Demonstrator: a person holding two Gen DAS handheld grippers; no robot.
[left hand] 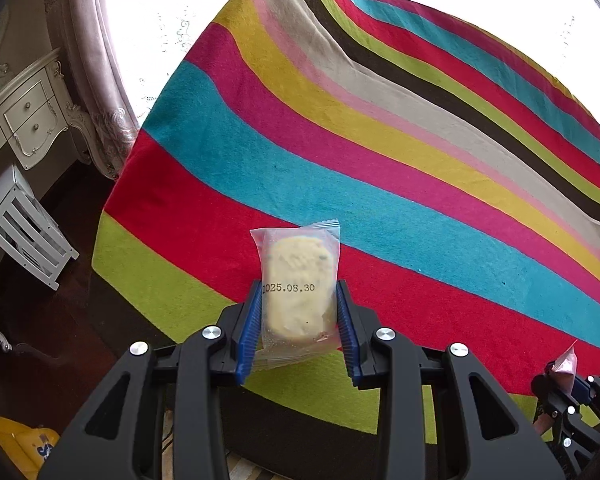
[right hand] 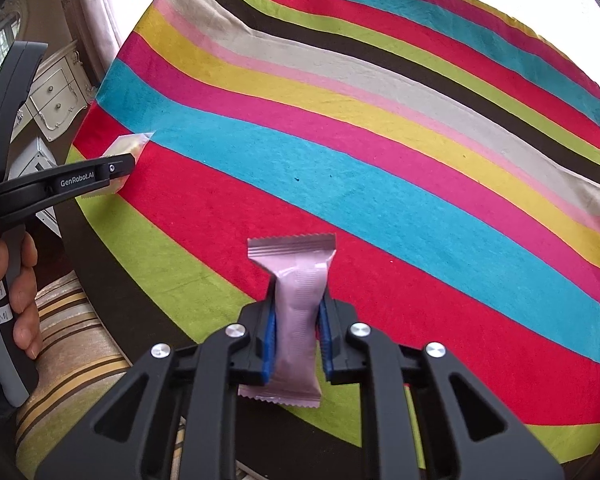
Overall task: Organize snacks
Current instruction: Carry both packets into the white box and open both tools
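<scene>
Two snacks are in hand and neither is put down yet. At lower centre of the left wrist view, the left gripper (left hand: 298, 316) is closed on a clear-wrapped biscuit packet (left hand: 298, 280), its pads pressing the packet's sides. At lower centre of the right wrist view, the right gripper (right hand: 298, 344) pinches a pink wrapped bar (right hand: 296, 316) around its middle. Both hang above the striped cloth (right hand: 380, 152), which shows no container or sorted pile, so placing seems entirely left to do.
</scene>
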